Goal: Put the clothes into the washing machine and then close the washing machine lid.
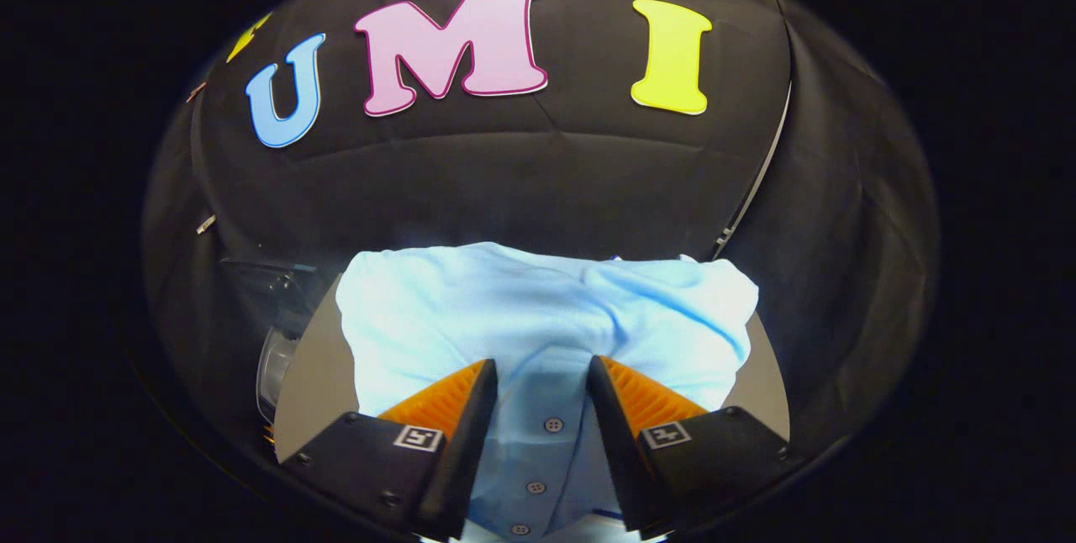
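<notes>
A light blue button-up shirt (pixel 538 316) lies bunched on a grey tabletop (pixel 309 375), right ahead of and under my fingers. My gripper (pixel 541 362) is open, low over the shirt. The button strip with three small buttons runs through the gap between the fingers. Both fingertips rest against the fabric, and creases spread from the right one. Left of the shirt, past the table's edge, part of a dark body with a clear rounded piece (pixel 273 358) shows, possibly the washing machine; whether its lid is up I cannot tell.
The black cloth wall (pixel 538 181) rises close behind the table. A thin pale pole (pixel 756 181) slants up the wall behind the shirt's right side. Bare grey tabletop shows on both sides of the shirt.
</notes>
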Demonstrator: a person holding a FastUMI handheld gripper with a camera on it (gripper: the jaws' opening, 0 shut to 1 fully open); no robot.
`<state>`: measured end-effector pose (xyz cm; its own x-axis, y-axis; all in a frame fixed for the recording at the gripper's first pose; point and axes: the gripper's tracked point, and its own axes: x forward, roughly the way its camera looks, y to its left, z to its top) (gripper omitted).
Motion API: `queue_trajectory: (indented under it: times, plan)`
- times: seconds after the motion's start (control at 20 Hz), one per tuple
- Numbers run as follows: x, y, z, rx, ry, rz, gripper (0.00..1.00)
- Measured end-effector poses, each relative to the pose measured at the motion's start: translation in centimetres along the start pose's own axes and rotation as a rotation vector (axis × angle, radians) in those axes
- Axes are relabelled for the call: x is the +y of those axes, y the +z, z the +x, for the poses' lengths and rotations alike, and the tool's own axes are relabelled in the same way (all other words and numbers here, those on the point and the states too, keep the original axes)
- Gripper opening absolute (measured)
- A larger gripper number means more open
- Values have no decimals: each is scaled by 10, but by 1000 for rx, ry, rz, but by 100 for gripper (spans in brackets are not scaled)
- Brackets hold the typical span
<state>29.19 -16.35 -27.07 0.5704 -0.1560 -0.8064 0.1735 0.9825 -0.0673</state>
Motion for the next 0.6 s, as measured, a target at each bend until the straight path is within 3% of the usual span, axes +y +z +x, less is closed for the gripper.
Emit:
queue_trajectory:
  times: [0.05,0.15,0.3,0.35,0.6]
  plan:
    - [1,1,0,-1,20,16,62]
    - [2,-1,-4,2,64,70,19]
    - [-3,-3,-13,-10,88,81,18]
    - [-3,-4,-10,-23,91,99,5]
    - [7,-5,-26,-55,131,104,5]
